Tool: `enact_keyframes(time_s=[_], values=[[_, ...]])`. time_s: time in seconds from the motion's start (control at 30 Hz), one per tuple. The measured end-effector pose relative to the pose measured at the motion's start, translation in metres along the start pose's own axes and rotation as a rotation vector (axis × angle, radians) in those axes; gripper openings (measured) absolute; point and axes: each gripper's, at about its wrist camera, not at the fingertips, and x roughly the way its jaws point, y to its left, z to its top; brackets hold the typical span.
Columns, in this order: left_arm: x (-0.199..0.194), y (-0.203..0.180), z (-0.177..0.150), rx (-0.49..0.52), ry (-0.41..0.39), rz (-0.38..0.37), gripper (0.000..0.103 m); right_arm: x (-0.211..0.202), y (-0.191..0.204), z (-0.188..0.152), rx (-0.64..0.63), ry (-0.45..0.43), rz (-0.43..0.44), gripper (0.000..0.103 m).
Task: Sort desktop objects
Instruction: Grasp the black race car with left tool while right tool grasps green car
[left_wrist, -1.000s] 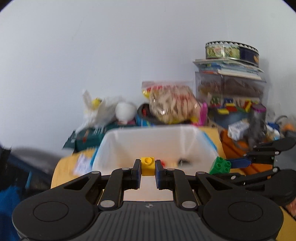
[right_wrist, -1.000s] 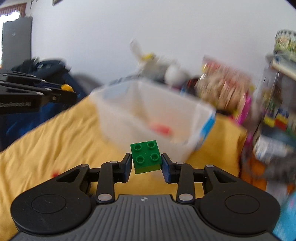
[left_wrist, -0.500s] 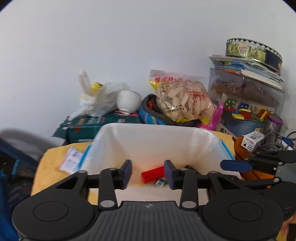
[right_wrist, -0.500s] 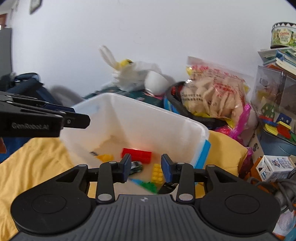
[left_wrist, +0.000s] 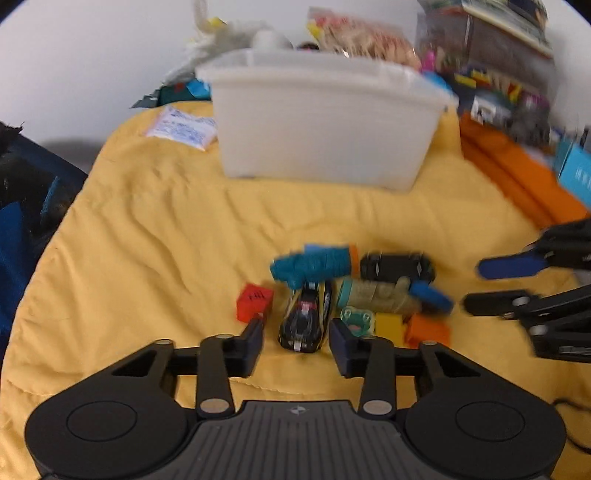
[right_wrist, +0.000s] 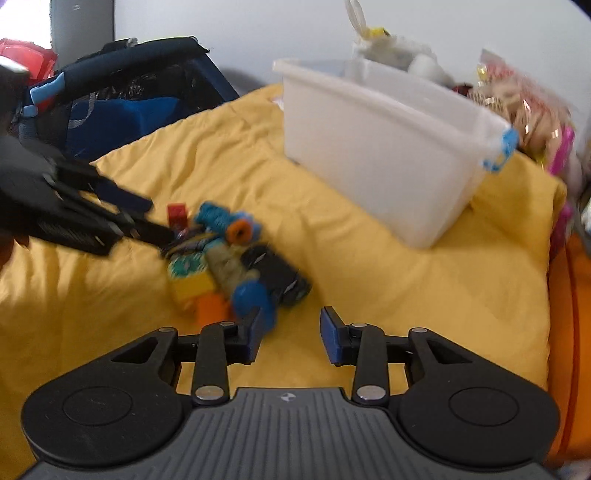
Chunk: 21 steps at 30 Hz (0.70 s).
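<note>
Both grippers dropped from over white plastic bin (left_wrist: 325, 122) to toy pile mid yellow quilt (left_wrist: 147, 236). Left gripper (left_wrist: 295, 341) closing, astride black toy car (left_wrist: 306, 319), not gripping; right gripper (right_wrist: 290, 338) closing, empty. Bare quilt toward left edge.

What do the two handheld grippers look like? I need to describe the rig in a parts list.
Both are alike. The left gripper has a ribbed dark grey body with a small round logo, two black round housings, black linkage arms with silver pivot pins, and dark blue pads on its fingertips. The right gripper matches, with brighter blue pads. No cables, sleeves or hands can be made out.
</note>
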Motion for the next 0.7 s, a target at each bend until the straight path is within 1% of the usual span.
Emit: enact_keyframes(time_s=[0.07,0.17,0.27,0.3,0.37,0.47,0.5,0.53,0.6,0.7], values=[[0.013,0.001,0.002,0.01,0.022,0.007,0.042,-0.007,0.005,-0.004,0.016,-0.002,-0.005,0.038],[0.025,0.001,0.008,0.028,0.01,0.003,0.042,-0.012,0.003,-0.005,0.018,0.003,-0.009,0.038],[0.03,-0.003,0.01,0.065,0.01,-0.002,0.038,-0.007,0.002,-0.002,-0.008,0.001,-0.021,0.038],[0.032,-0.006,0.012,0.086,0.01,-0.003,0.035,-0.003,0.001,0.0,-0.03,0.006,-0.02,0.038],[0.031,-0.012,0.014,0.132,0.019,0.003,0.035,0.005,0.0,0.005,-0.087,0.004,-0.021,0.038],[0.035,-0.018,0.02,0.165,0.026,0.003,0.035,0.022,-0.004,0.02,-0.167,0.005,-0.038,0.038],[0.037,-0.017,0.022,0.159,0.023,-0.005,0.033,0.029,-0.006,0.024,-0.189,0.009,-0.034,0.038],[0.038,-0.012,0.023,0.129,0.029,-0.021,0.033,0.036,-0.007,0.028,-0.221,0.027,-0.022,0.039],[0.033,-0.006,0.022,0.081,0.043,-0.028,0.033,0.054,-0.004,0.036,-0.331,0.082,0.016,0.038],[0.013,-0.01,-0.002,0.101,0.053,-0.003,0.033,0.064,0.005,0.04,-0.45,0.1,0.043,0.04]])
